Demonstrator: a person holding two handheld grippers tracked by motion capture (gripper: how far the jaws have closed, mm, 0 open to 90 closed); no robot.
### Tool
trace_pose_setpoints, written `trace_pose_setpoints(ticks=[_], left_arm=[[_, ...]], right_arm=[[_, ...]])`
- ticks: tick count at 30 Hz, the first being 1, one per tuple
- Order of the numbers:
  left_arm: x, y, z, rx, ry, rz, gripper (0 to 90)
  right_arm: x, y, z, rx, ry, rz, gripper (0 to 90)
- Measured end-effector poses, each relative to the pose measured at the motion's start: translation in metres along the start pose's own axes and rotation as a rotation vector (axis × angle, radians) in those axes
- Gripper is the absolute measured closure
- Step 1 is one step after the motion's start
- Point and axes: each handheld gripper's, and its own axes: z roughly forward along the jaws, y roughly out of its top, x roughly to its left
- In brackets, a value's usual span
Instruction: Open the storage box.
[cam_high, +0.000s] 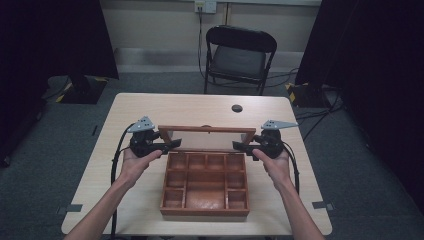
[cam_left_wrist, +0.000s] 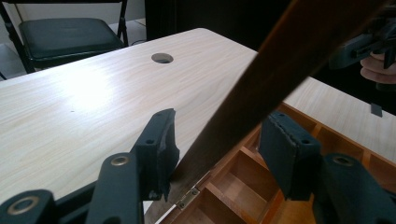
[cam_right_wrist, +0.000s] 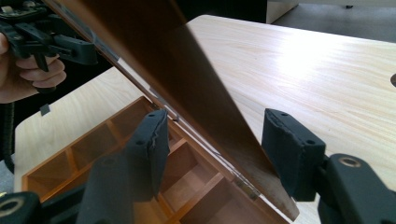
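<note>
Straddling the raised lid (cam_high: 206, 129) of the wooden box (cam_high: 205, 206), left gripper (cam_left_wrist: 215, 140) and right gripper (cam_right_wrist: 215, 147) gape; contact unclear.

You had a pale, light-grained wooden table (cam_high: 150, 107) under a reddish-brown wooden compartment box (cam_high: 205, 210), its raised hinged lid (cam_high: 206, 129) framed in that same warm brown. Your two black grippers, left (cam_high: 167, 145) and right (cam_high: 241, 146), each carried a grey plate. At twelve o'clock stood a black folding chair (cam_high: 239, 55) on dark grey carpet (cam_high: 45, 165).
</note>
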Motion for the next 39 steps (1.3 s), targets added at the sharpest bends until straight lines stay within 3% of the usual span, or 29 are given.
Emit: trace_pose_setpoints(ticks=[7, 10, 27, 39], left_arm=[[0.003, -0.003, 0.004, 0.024, 0.014, -0.001, 47.1], [0.004, -0.007, 0.007, 0.036, 0.025, 0.021, 47.8], [0.015, -0.018, 0.020, 0.056, 0.042, -0.016, 48.3], [0.020, -0.022, 0.026, 0.071, 0.048, -0.008, 50.6]], right_arm=[[-0.004, -0.002, 0.009, 0.010, -0.001, 0.006, 42.1], [-0.006, -0.004, 0.013, 0.011, 0.000, 0.010, 42.3], [-0.013, -0.006, 0.022, -0.002, -0.015, 0.021, 42.7], [-0.019, -0.008, 0.026, 0.005, -0.025, 0.030, 43.1]])
